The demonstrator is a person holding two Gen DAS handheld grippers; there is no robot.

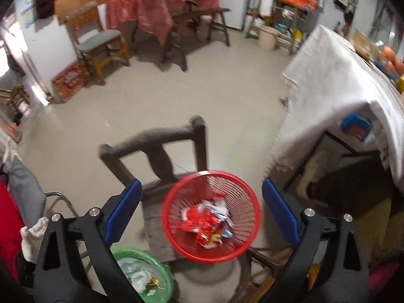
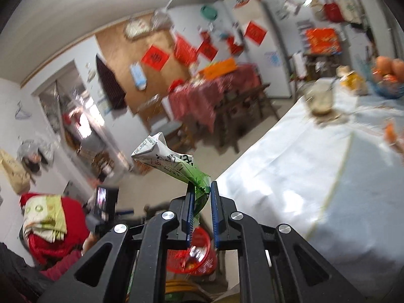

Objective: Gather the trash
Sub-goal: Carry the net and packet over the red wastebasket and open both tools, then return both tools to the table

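**Crushed carton pinched in the right claw, red basket below**

The crumpled green-and-white carton point(image 2: 174, 166) sits just left of centre in the right wrist view, its lower green end pinched between the blue pads point(image 2: 215, 209) of the right gripper point(image 2: 201, 189). Its white, printed end twists up and to the left, clear of the claw. Under the gripper, at the bottom centre of that frame, part of the red basket point(image 2: 202, 252) shows, with wrappers inside. To the right a table under a white cloth point(image 2: 303, 176) fills the frame, with a jar point(image 2: 319, 98) standing near its far end.

In the left wrist view the red basket point(image 1: 174, 224) lies low and centre, between the spread fingers of the left gripper point(image 1: 199, 202), which holds nothing. Red and white wrappers point(image 1: 209, 219) lie heaped in its bottom. The basket rests on the seat of a dark wooden chair point(image 1: 156, 141), whose back rises just above it in the frame. At the bottom left a green basket point(image 1: 164, 277) holds pale scraps. The white cloth point(image 1: 328, 88) hangs at the right edge.
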